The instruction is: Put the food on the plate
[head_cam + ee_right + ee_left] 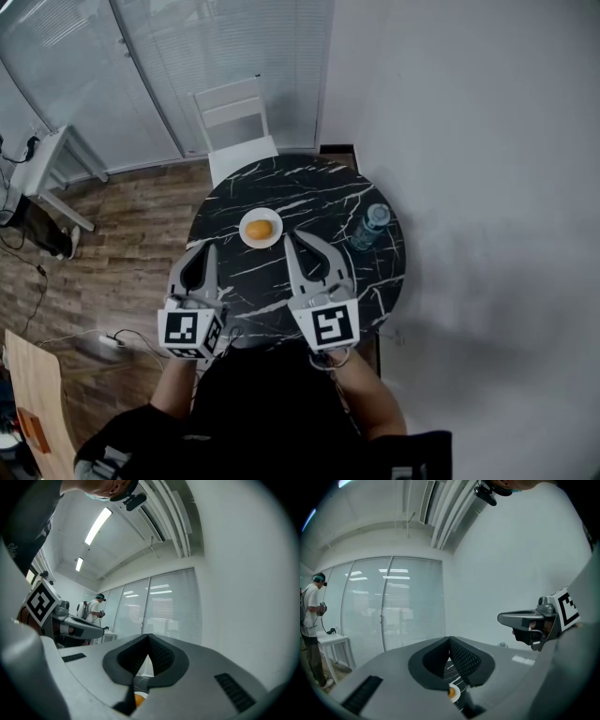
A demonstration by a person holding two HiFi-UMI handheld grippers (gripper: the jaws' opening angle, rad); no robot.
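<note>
A small white plate (260, 229) sits near the middle of the round black marble table (309, 187), with a piece of orange food (259, 228) on it. My left gripper (210, 247) hovers just left of the plate, jaws shut and empty. To the plate's right my right gripper (287, 240) is also shut with nothing in it. In the left gripper view the shut left gripper (450, 642) points up, with the plate (455, 693) and food (451, 693) showing below it. Under the shut right gripper (149, 638) in the right gripper view, the food (139, 699) peeks out.
A clear water bottle (369, 226) stands at the table's right side. A white chair (234, 127) is behind the table by the glass wall. A white wall runs along the right. A person (311, 620) stands far off by a white table.
</note>
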